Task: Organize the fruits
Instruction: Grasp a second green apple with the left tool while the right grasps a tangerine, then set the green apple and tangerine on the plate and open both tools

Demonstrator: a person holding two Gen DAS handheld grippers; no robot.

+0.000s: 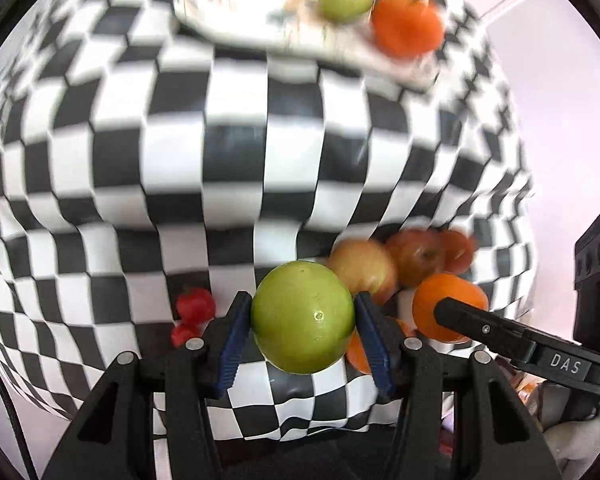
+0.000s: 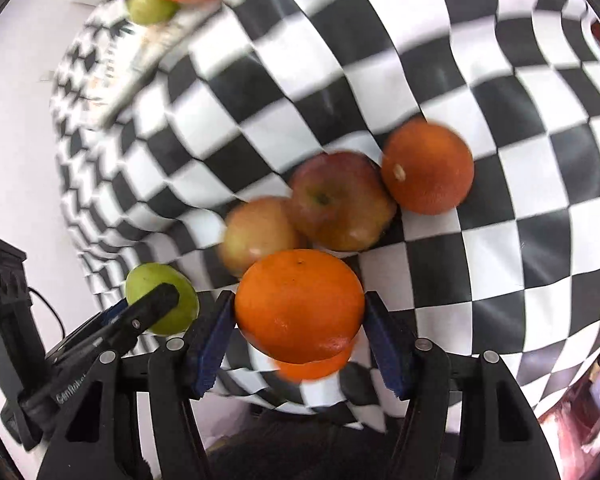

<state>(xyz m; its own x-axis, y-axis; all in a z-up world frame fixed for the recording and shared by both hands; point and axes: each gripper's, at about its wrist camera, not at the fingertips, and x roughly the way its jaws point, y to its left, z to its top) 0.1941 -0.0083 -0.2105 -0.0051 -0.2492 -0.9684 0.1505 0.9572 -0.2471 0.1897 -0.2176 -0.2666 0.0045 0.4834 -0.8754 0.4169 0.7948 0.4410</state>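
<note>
While two small red fruits [image 1: 192, 314] are lying at the left of the checkered worktop [image 1: 236, 152], the left tool [image 1: 302, 320] is gripping a green apple [image 1: 303, 317], its blue pads pressing on both sides of the fruit and holding it above the cloth. Just to the right of it, two reddish apples, one paler [image 2: 258, 234] and one darker [image 2: 340, 200], are sitting touching each other, with a loose orange [image 2: 428, 166] resting against the darker apple's right side. In front of that cluster, the right tool [image 2: 300, 322] is clamping a second orange [image 2: 300, 304] between its pads, lifted clear of the surface, and another orange fruit [image 2: 312, 368] is peeking out directly beneath it. The two tools are working side by side, each one's fingertip showing in the other's view. At the far edge of the worktop, a pale tray [image 1: 236, 12] is carrying a green apple [image 1: 344, 0] and an orange-coloured fruit [image 1: 408, 26], both blurred, sitting next to each other at the tray's right end, well apart from the fruit near the tools.
</note>
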